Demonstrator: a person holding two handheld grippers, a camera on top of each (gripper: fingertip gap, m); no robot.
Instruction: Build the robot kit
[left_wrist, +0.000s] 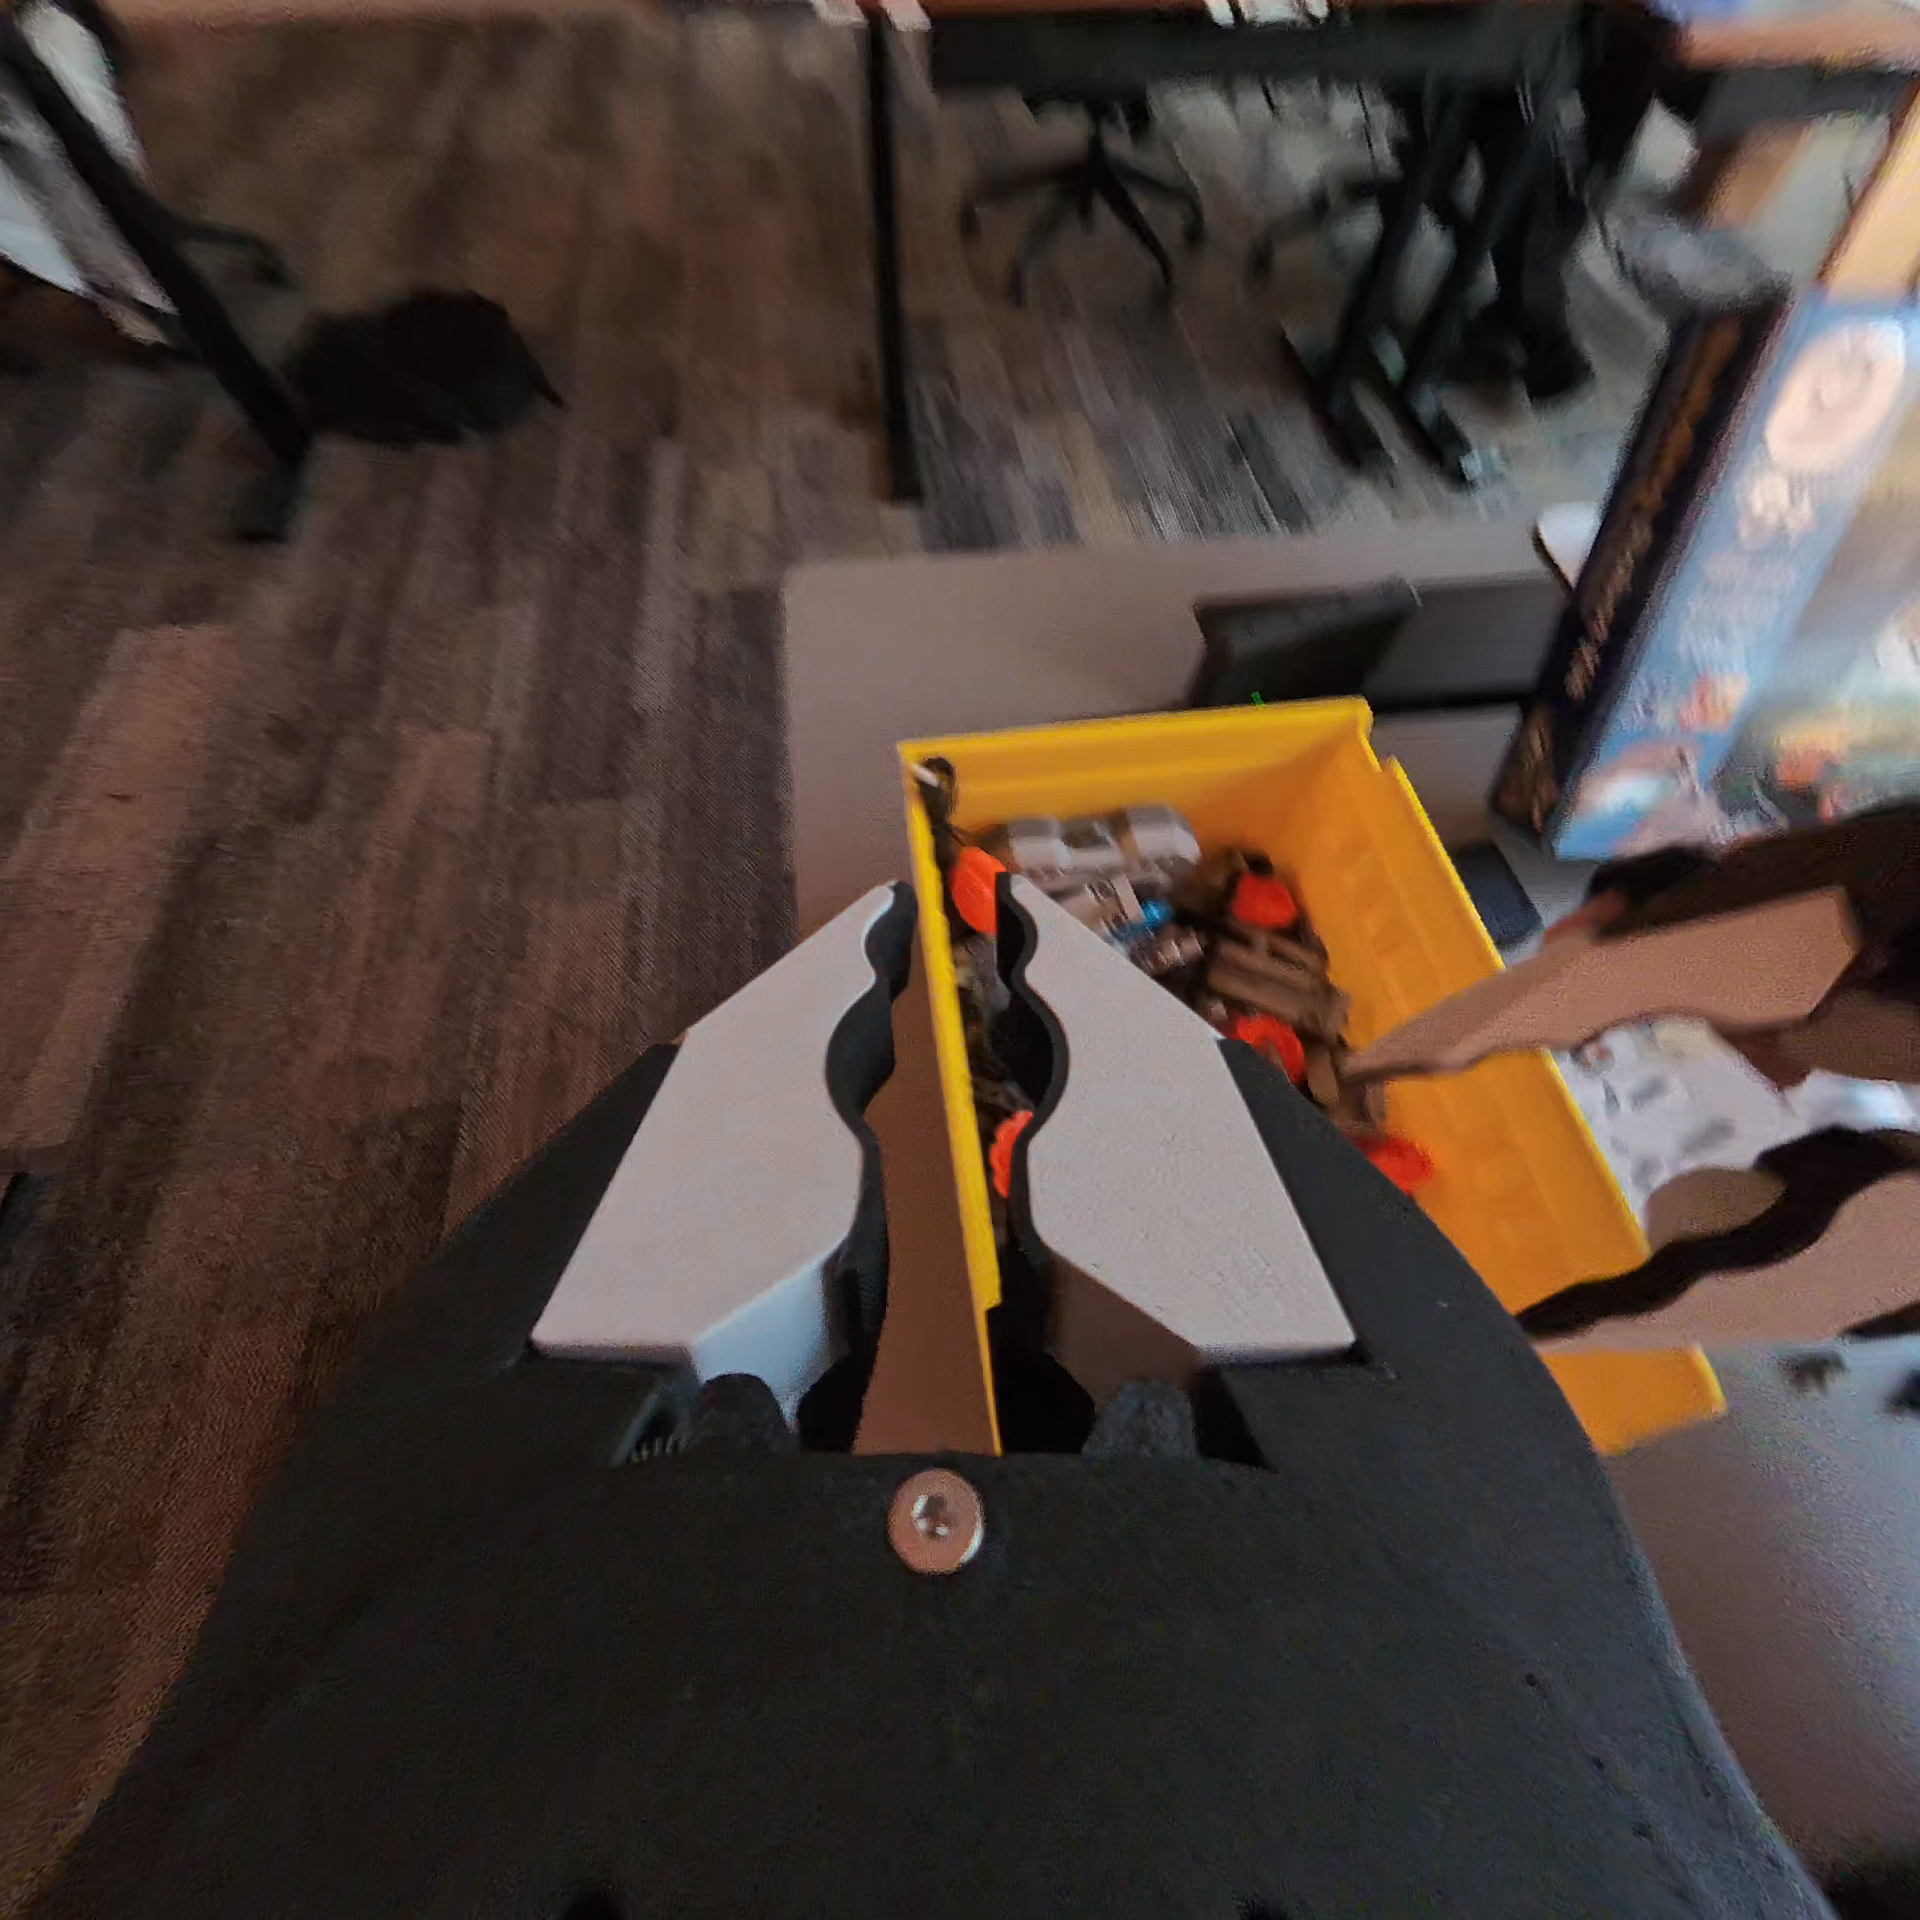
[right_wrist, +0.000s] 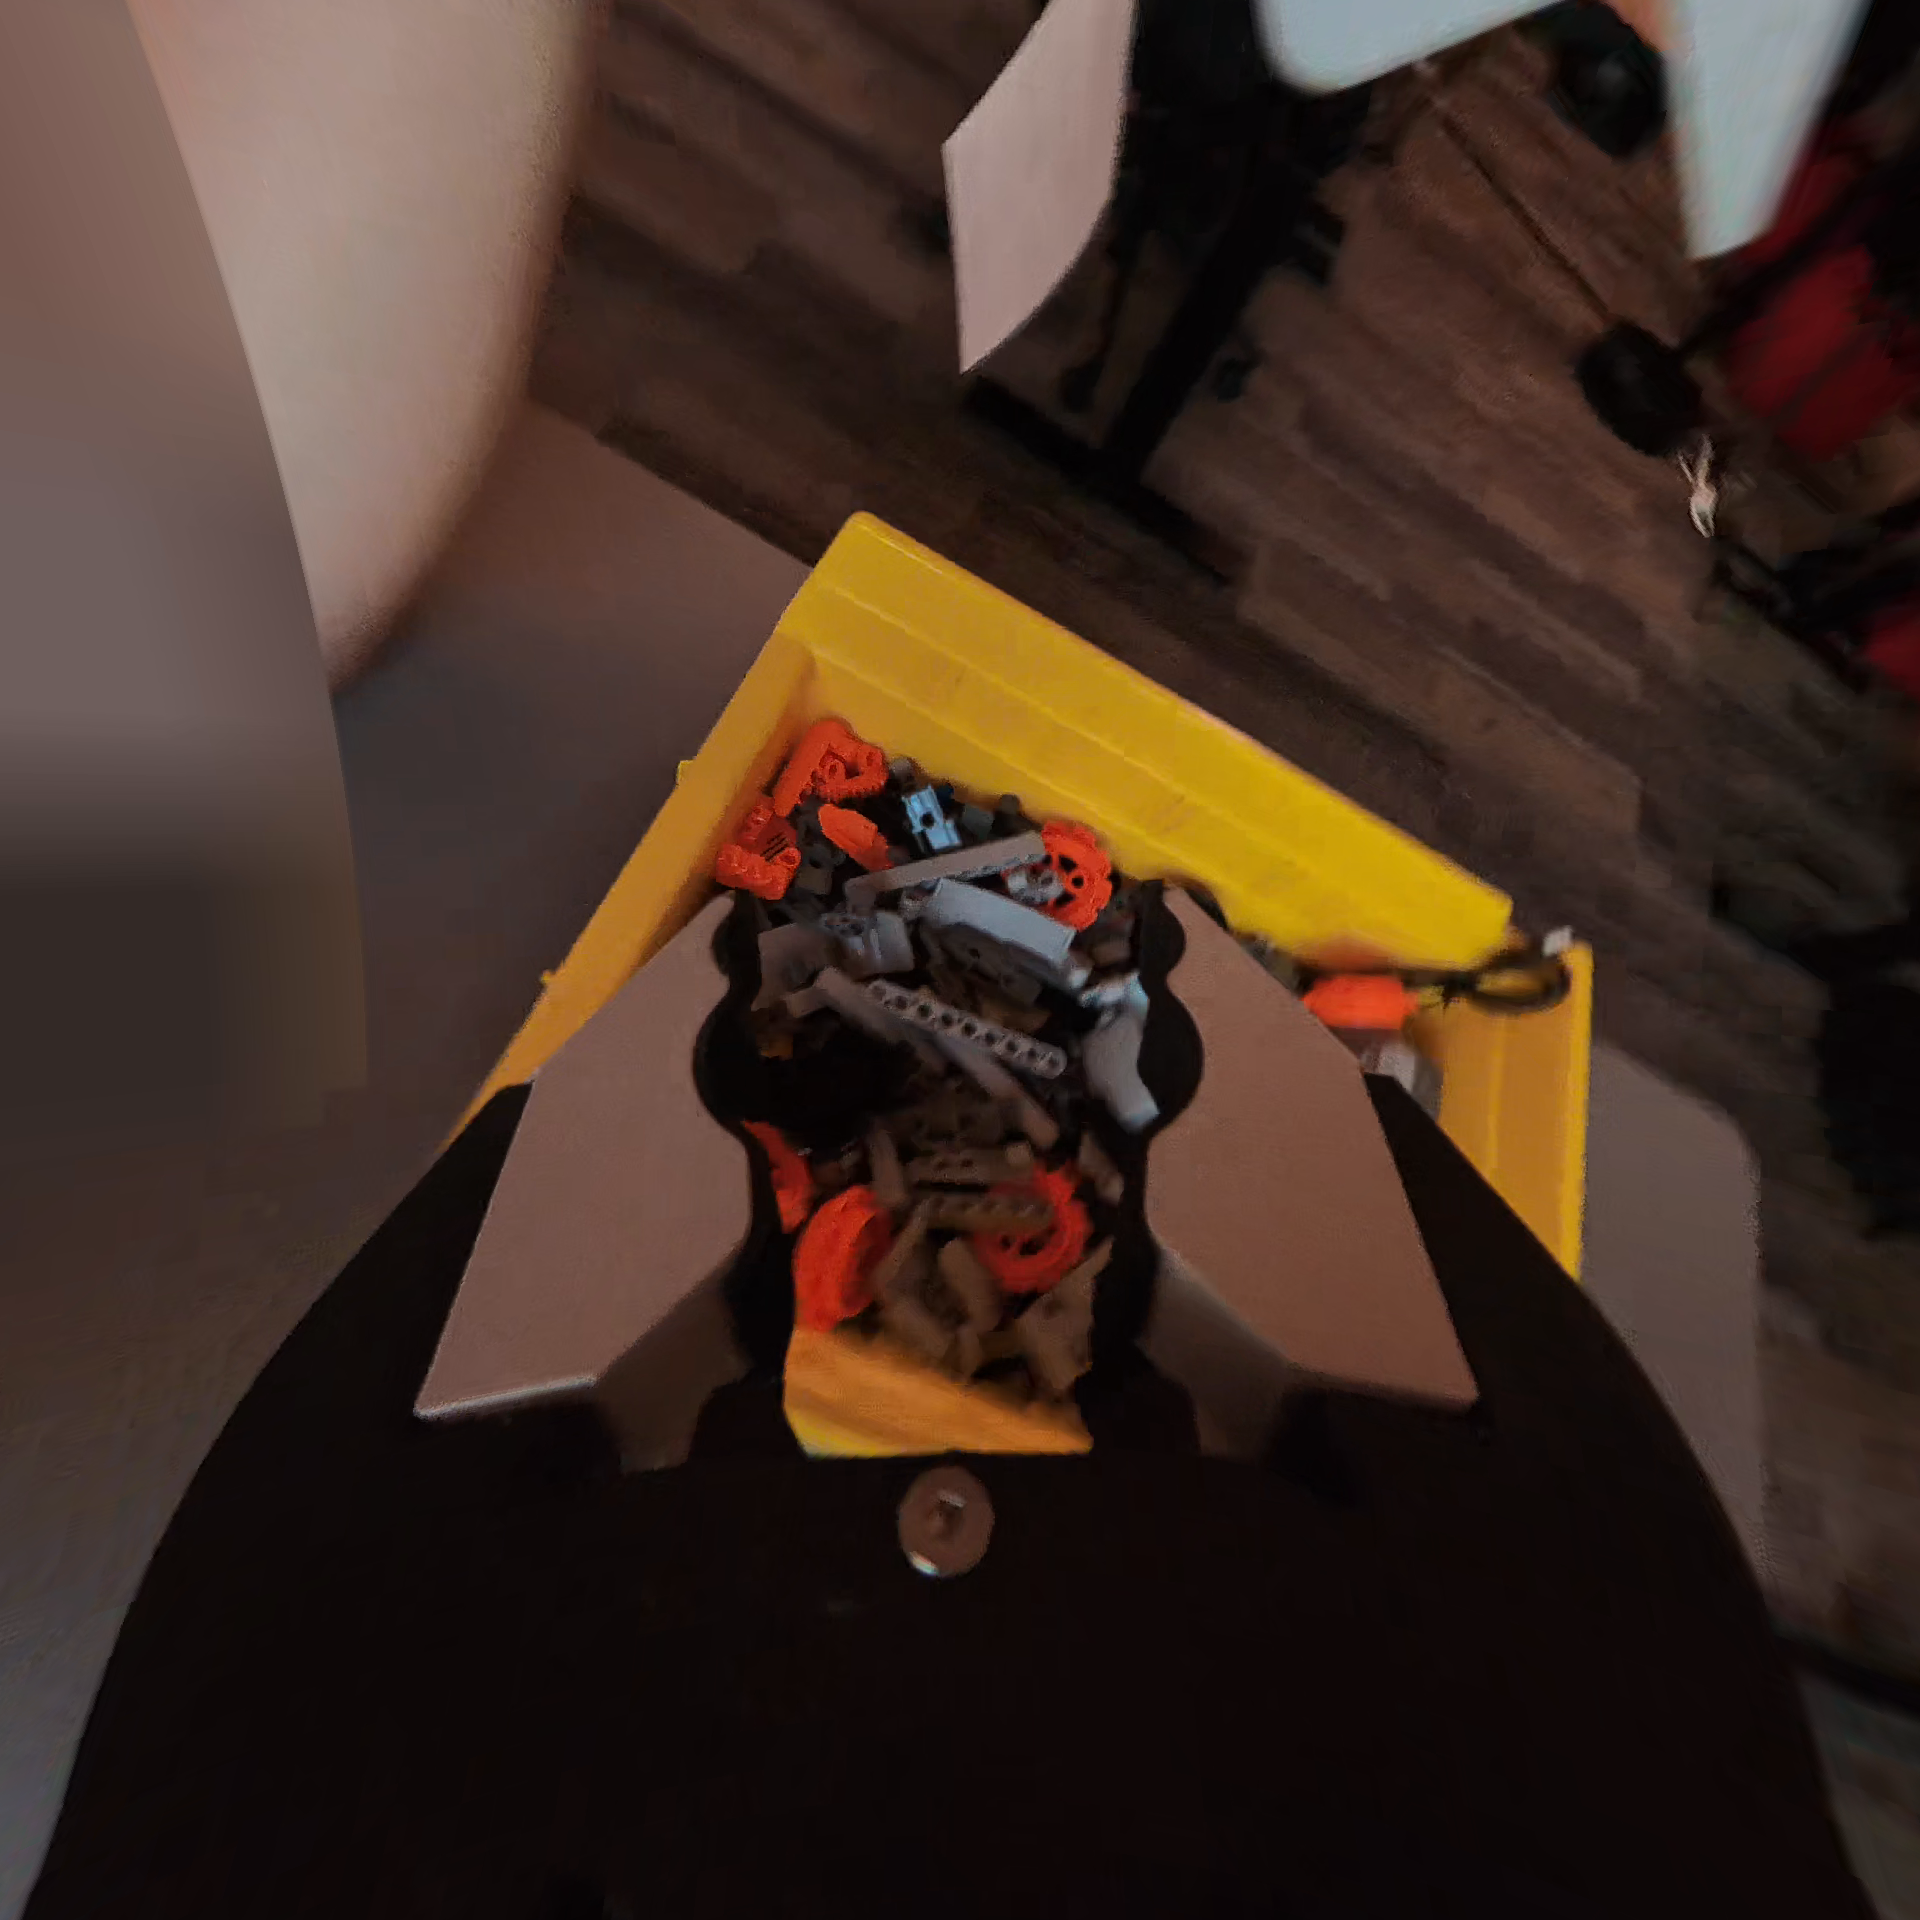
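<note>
Jaws of the left gripper (left_wrist: 956, 914) pinched the yellow bin's (left_wrist: 1299, 727) near side wall; the right gripper (right_wrist: 940, 920) gaped wide above the plastic building parts (right_wrist: 935, 1039).

Bin's long axis ran away from both; the right was nearer the heap.

- We saw a bright yellow bin (right_wrist: 1122, 727) holding orange wheels (right_wrist: 1075, 873) among grey and tan pieces (right_wrist: 966, 1023).
- Our grippers had pale grey fingers (left_wrist: 727, 1122) with black wavy pads, on black bodies.
- The floor (left_wrist: 416, 779) was streaked brown; a box (left_wrist: 1766, 582) was blue.
</note>
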